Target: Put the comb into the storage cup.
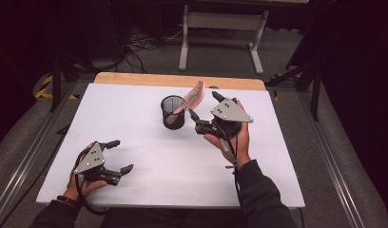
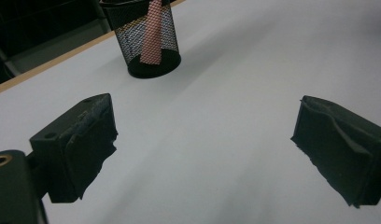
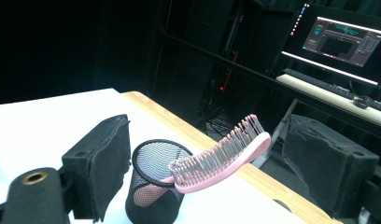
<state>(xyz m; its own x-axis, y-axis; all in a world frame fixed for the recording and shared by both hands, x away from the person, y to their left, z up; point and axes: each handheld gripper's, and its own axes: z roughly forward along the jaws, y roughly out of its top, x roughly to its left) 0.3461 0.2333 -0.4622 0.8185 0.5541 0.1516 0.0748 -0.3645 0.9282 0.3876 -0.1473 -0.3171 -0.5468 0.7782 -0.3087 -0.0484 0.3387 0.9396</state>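
The left gripper [image 1: 118,155] is held low over the near-left part of the white counter [image 1: 149,156], its fingers [image 2: 74,147] spread wide with nothing between them and bare counter seen through the gap in the left gripper view. The right gripper [image 1: 204,105] is held raised just right of the black mesh cup [image 1: 173,112], fingers [image 3: 102,161] likewise spread wide and gripping nothing; the pink comb [image 3: 221,156] is seen between them but apart from both. The comb stands handle-down in the cup, head tilted out over the rim toward the right gripper. The handle inside the mesh is shown in the left gripper view [image 2: 152,35]; the teeth and a lit monitor [image 3: 340,37] beyond the far wooden edge are shown in the right gripper view. Open counter is left around the cup on the near and left sides.
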